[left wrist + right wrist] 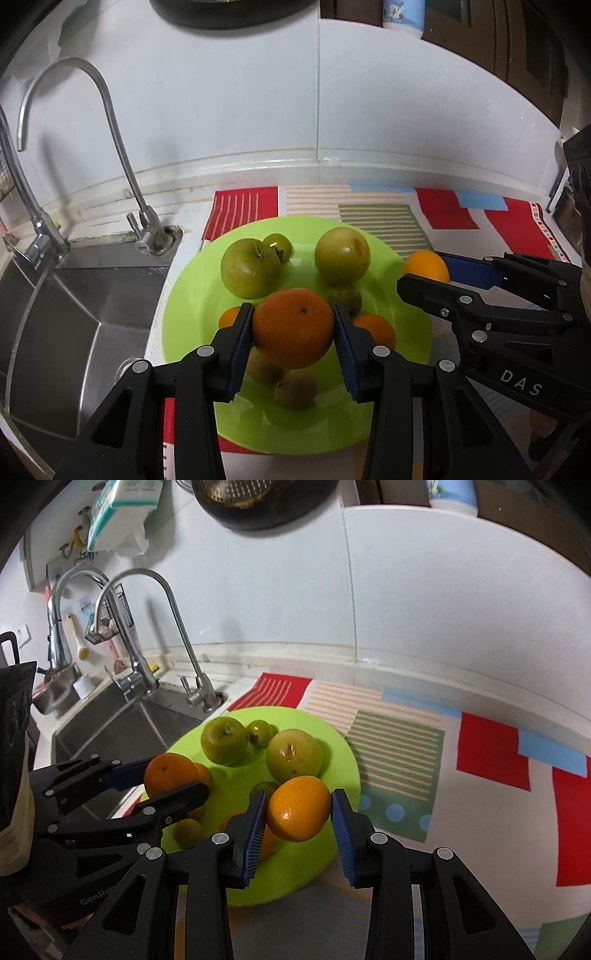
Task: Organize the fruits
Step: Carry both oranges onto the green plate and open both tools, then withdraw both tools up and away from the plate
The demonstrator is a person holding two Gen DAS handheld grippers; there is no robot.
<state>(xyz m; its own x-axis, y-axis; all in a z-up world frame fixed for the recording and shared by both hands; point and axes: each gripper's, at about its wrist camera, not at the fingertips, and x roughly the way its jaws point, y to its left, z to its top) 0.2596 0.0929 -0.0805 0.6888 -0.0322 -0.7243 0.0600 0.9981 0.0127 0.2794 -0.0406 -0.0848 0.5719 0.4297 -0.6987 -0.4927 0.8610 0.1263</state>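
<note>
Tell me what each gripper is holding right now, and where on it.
Each holds an orange by its sides. The left gripper pinches the darker orange above the green plate; the right gripper pinches the lighter orange.

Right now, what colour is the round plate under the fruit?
Lime green plate, clearest in the left wrist view.

The scene was lit evenly from overhead, and soft shadows were cast on the green plate (192, 295) beneath the fruit and on the white wall (221, 110) behind the faucet (110, 110). Small glare spots were seen on the held orange (298, 808) and on the steel. Strong fisheye bending and dark vignetting were noted at the edges, with slight softness towards the corners.
</note>
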